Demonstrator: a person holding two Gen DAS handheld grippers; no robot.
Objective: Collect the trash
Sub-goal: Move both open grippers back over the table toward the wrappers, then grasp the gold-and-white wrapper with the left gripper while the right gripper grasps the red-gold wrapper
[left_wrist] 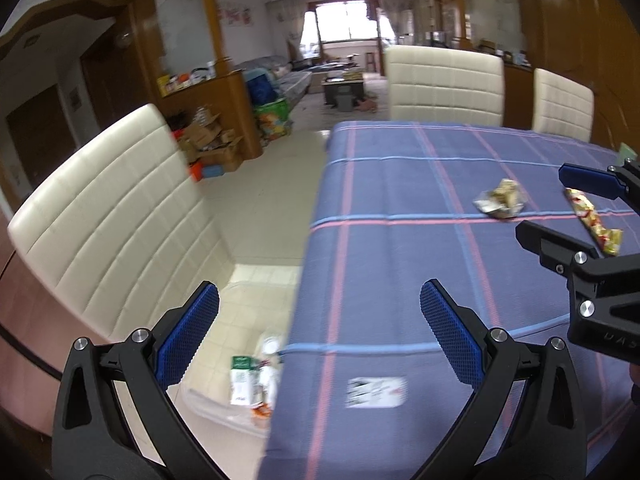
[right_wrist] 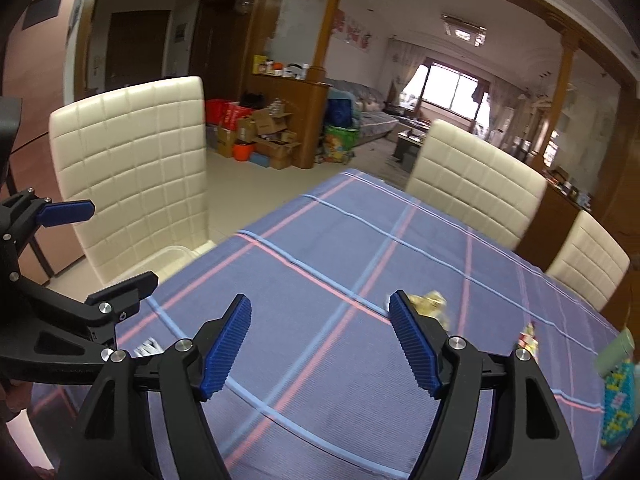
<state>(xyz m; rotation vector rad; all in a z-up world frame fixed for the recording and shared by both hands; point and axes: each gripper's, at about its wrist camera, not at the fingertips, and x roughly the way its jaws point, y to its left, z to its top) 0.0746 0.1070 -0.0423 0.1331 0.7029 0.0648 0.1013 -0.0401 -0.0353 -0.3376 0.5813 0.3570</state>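
Observation:
My left gripper [left_wrist: 320, 320] is open and empty, over the table's left edge. A flat white wrapper [left_wrist: 376, 391] lies on the blue plaid tablecloth [left_wrist: 400, 184] just ahead of it. My right gripper [right_wrist: 320, 340] is open and empty above the cloth; it also shows in the left wrist view [left_wrist: 540, 204]. A crumpled gold wrapper [left_wrist: 500, 199] lies just left of its fingers, partly hidden behind the right finger in the right wrist view [right_wrist: 430, 302]. A long yellow-red wrapper [left_wrist: 592, 216] lies between those fingers, and shows further right [right_wrist: 529, 338].
A clear plastic bin [left_wrist: 240, 384] with several pieces of trash stands on the floor below the table's left edge. Cream chairs stand at the left [left_wrist: 120, 216] and the far side [left_wrist: 444, 84]. A green cup [right_wrist: 616, 350] and a patterned pouch [right_wrist: 620, 404] lie at the table's right.

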